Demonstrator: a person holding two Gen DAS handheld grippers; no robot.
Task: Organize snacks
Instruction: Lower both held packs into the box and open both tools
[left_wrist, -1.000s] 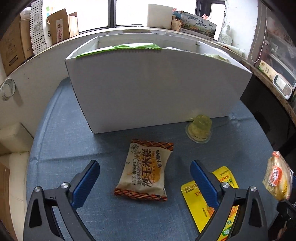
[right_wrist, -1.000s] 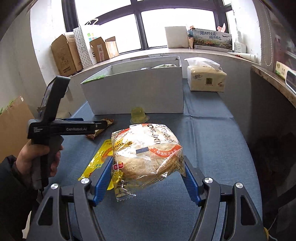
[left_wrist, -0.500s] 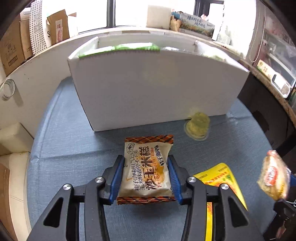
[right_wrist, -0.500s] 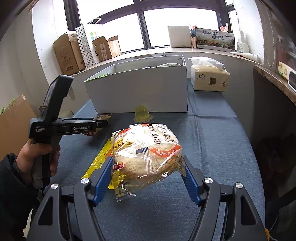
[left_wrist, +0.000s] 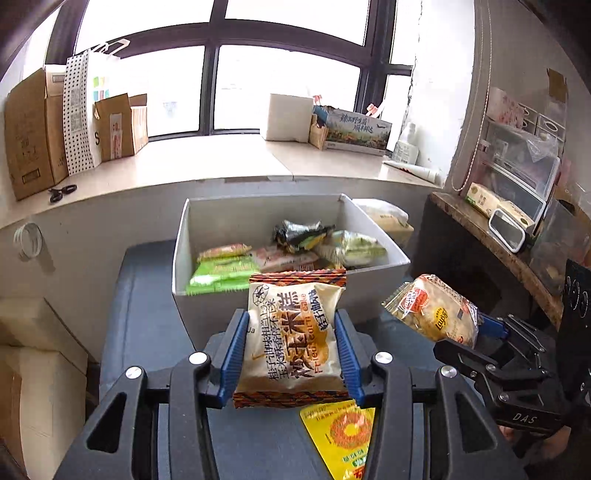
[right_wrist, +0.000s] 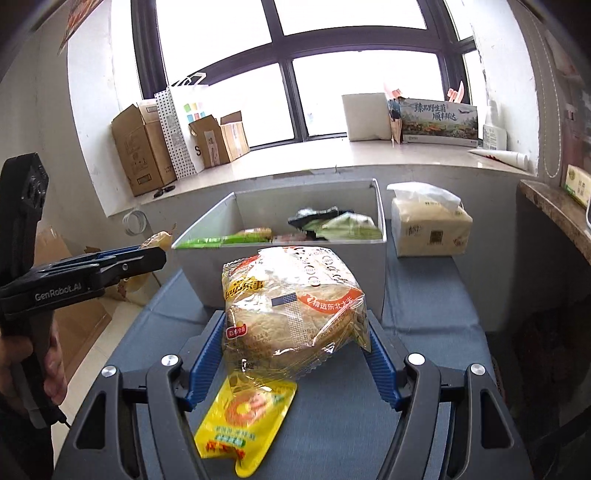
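Left wrist view shows the white box (left_wrist: 207, 236) already stocked with several packets, while the left gripper (left_wrist: 291, 354) is clamped on a corn-cake packet (left_wrist: 291, 332) held clear of the table, short of the box. Right gripper (right_wrist: 295, 354) pinches a rice-cracker bag (right_wrist: 291, 302) likewise aloft — both remain undelivered. One yellow packet (right_wrist: 243, 417) lies on the blue cloth (right_wrist: 424, 302), unhandled — work appears well advanced, not finished.

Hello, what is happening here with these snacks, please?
A person is sorting snacks with two tools. The left hand-held gripper is shut on a fried corn cake packet, the right hand-held gripper on a rice cracker pack. Both are held up before the white box of snacks. A yellow packet lies on the table.
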